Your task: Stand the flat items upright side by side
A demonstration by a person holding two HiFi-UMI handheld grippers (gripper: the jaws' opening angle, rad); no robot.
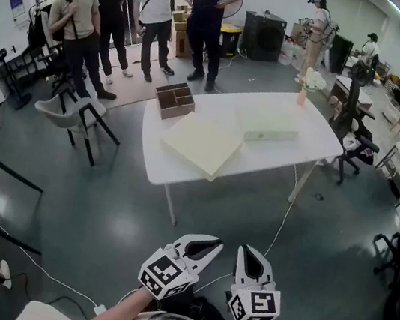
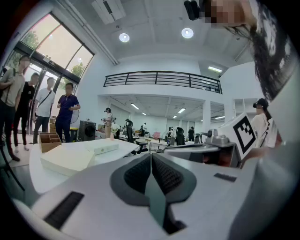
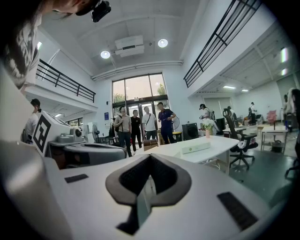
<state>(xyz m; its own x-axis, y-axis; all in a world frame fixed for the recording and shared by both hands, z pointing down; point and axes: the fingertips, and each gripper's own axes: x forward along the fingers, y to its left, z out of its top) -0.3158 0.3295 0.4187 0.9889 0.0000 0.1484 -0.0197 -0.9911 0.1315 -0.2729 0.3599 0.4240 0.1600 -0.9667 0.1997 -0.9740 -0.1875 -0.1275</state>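
Note:
On the white table (image 1: 183, 169) lie a large flat cream board (image 1: 201, 144) and a flat white box (image 1: 266, 126); a brown wooden divider box (image 1: 173, 100) stands at the table's far left corner. Both grippers hang well short of the table, near my body. My left gripper (image 1: 209, 243) and right gripper (image 1: 249, 254) are shut with nothing between the jaws. The left gripper view has the shut left gripper (image 2: 151, 157) aimed at the cream board (image 2: 68, 159) and the white box (image 2: 104, 147). Past the shut right gripper (image 3: 150, 158), the right gripper view shows the white box (image 3: 196, 147).
Several people (image 1: 145, 9) stand behind the table at the far left. A grey chair (image 1: 71, 115) stands left of the table and an office chair (image 1: 351, 139) at its right end. A vase of flowers (image 1: 304, 85) stands on the far right corner. Cables run across the floor.

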